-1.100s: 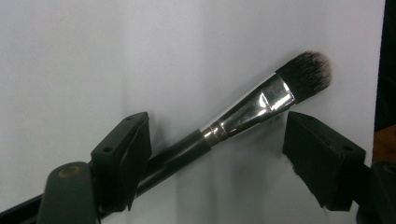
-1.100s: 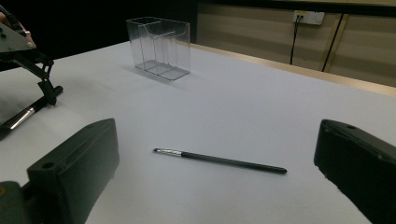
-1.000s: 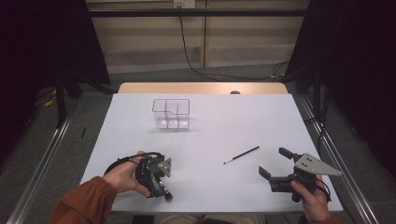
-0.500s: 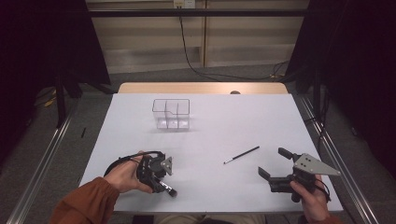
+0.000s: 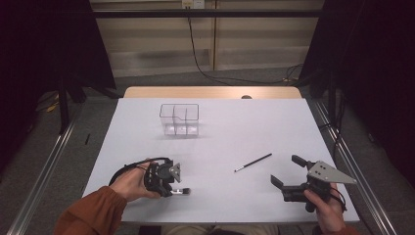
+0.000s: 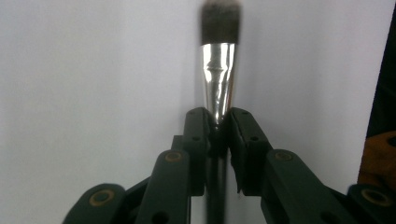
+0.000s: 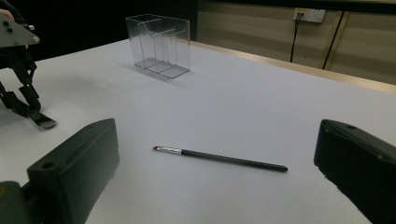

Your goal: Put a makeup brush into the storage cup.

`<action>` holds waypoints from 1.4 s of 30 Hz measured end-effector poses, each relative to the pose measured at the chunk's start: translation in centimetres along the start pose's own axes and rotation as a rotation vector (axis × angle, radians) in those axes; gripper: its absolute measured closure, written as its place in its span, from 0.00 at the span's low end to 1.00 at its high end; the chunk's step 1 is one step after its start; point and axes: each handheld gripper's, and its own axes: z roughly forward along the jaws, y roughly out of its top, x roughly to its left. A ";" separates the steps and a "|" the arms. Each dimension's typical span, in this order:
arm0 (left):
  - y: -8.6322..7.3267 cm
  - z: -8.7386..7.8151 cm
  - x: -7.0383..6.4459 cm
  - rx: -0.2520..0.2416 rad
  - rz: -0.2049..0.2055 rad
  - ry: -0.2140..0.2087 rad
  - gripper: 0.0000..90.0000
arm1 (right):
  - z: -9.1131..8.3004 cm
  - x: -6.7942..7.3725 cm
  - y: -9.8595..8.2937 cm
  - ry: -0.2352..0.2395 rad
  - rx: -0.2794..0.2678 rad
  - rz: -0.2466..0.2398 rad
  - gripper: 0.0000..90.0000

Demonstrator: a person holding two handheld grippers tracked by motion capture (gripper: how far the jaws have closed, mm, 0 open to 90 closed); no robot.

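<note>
My left gripper (image 5: pixel 172 187) (image 6: pixel 217 120) is shut on a make-up brush (image 6: pixel 217 88) with a silver ferrule and dark bristles. It holds the brush low over the white table (image 5: pixel 235 132) near the front left. The right gripper view shows that brush (image 7: pixel 42 122) tilted down, its tip at the table. A thin black brush (image 5: pixel 253 162) (image 7: pixel 219 158) lies flat on the table, just ahead of my right gripper (image 5: pixel 286 169) (image 7: pixel 215 186). That gripper is open with nothing between its jaws. A clear divided organiser (image 5: pixel 179 119) (image 7: pixel 159 44) stands at the back left of centre.
The table's wooden far edge (image 5: pixel 210 92) runs behind the organiser. Metal rails (image 5: pixel 46 166) flank the table on both sides. A cable (image 5: pixel 195 54) hangs down the back wall. Open white surface lies between the organiser and both grippers.
My left gripper has shifted slightly right and turned a little with the brush in it. The right gripper and the thin brush have stayed put.
</note>
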 end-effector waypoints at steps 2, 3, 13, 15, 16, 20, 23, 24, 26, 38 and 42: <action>0.0 0.0 0.0 0.001 -0.006 0.001 0.87 | 0.0 0.0 0.0 -0.001 0.001 0.001 0.00; 0.0 0.0 0.0 0.000 -0.011 0.001 0.87 | 0.0 0.0 0.0 0.001 0.001 0.001 0.00; -0.2 -0.2 0.2 -0.023 -0.040 -0.008 0.87 | 0.0 0.0 0.0 -0.001 0.005 0.003 0.00; -0.3 -0.2 0.2 -0.029 -0.047 -0.006 0.87 | 0.0 0.0 0.0 -0.001 0.004 0.004 0.00; -0.4 -0.2 0.3 -0.039 -0.050 -0.011 0.87 | 0.0 -0.1 0.0 -0.002 0.005 0.005 0.00; -0.7 -0.3 0.4 -0.060 -0.069 -0.018 0.87 | 0.0 -0.1 0.0 -0.004 0.005 0.004 0.00; -0.9 -0.4 0.5 -0.070 -0.078 -0.019 0.87 | 0.0 -0.1 0.0 -0.004 0.005 0.004 0.00; -0.9 -0.4 0.5 -0.078 -0.085 -0.019 0.87 | 0.0 -0.1 0.0 -0.004 0.004 0.003 0.00; -1.1 -0.5 0.7 -0.092 -0.100 -0.015 0.87 | 0.0 -0.1 0.0 -0.004 0.004 0.004 0.00; -2.1 -1.9 1.2 -0.231 -0.167 0.030 0.88 | 0.0 -0.1 0.0 -0.005 0.003 0.003 0.00; -2.3 -2.4 1.3 -0.275 -0.185 0.032 0.88 | 0.0 -0.1 0.0 -0.004 0.003 0.003 0.00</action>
